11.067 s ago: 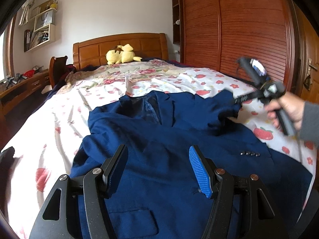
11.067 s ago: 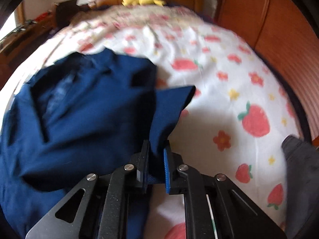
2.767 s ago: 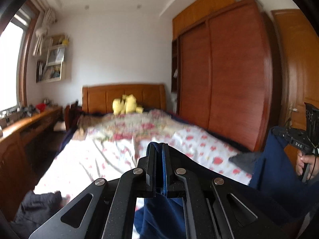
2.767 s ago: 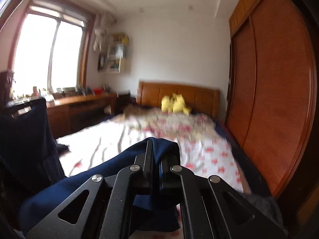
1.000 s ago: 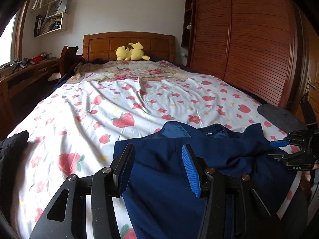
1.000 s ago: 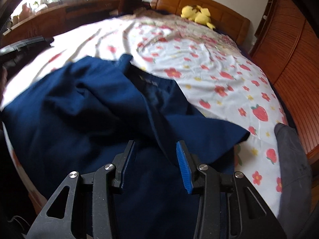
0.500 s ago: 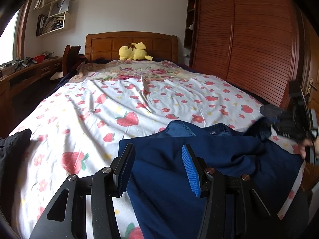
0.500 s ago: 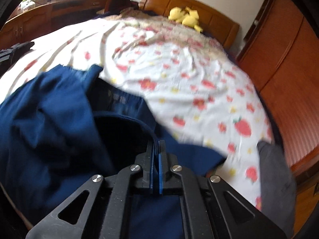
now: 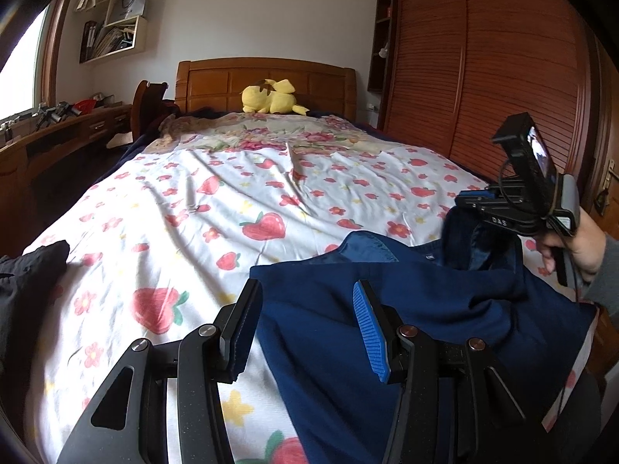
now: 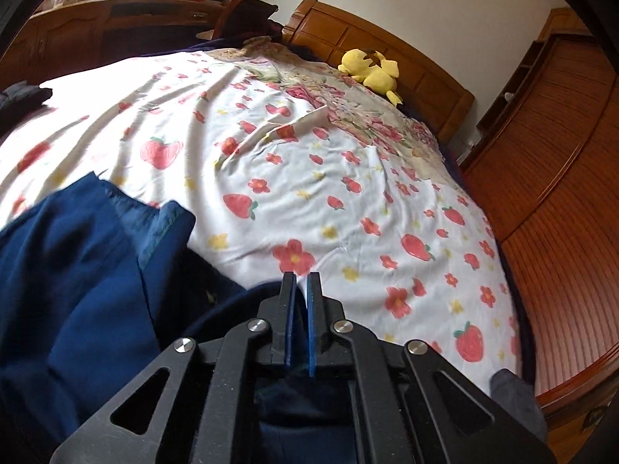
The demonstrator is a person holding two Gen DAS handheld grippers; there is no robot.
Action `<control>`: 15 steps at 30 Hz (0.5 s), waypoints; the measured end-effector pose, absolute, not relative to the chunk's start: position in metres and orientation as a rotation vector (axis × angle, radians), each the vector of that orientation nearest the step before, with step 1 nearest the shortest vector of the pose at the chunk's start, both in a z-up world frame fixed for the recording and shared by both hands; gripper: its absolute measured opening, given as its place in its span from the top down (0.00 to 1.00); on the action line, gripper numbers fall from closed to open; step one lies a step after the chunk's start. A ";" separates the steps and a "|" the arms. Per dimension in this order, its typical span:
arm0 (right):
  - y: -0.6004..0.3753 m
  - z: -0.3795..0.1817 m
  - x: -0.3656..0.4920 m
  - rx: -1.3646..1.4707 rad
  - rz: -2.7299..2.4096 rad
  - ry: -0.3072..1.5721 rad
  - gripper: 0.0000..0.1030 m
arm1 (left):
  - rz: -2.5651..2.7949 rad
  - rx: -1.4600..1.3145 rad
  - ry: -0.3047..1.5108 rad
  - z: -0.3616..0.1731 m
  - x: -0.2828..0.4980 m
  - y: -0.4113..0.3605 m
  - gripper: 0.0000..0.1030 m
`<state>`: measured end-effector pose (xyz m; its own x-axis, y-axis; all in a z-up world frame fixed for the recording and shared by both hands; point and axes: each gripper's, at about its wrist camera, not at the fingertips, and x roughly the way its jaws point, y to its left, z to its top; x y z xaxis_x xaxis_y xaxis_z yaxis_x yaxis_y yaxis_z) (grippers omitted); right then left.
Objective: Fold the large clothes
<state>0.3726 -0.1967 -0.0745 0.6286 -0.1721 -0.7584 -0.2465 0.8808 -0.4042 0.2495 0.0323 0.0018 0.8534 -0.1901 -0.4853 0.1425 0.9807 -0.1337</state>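
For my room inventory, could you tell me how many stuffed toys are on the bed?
1: a yellow plush toy lies at the head of the bed, against the headboard. None seems hidden.

Wooden bed with a strawberry-print sheet, a navy jacket spread at the near end, yellow plush toy by the headboard, dark clothes on the left edge.

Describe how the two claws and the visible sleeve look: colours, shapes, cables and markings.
Both claws, left and right, are black angular frames with silver bolts and ribbed blue pads. The right one carries a black camera, thin cables and white letters. The sleeve is grey.
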 end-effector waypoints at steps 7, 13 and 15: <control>-0.186 -0.074 0.384 -0.380 0.095 0.907 0.62 | -0.164 -0.106 0.529 0.000 0.252 0.033 0.51; -0.179 -0.084 0.363 -0.327 0.177 0.965 0.62 | -0.168 -0.101 0.535 0.001 0.254 0.029 0.51; -0.179 -0.084 0.353 -0.308 0.206 0.977 0.62 | -0.173 -0.098 0.534 0.001 0.254 0.027 0.51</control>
<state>0.3532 -0.1786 -0.0839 0.5450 0.0333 -0.8378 -0.3080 0.9373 -0.1630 0.2538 0.0275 0.0011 0.8465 -0.1889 -0.4977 0.1381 0.9808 -0.1374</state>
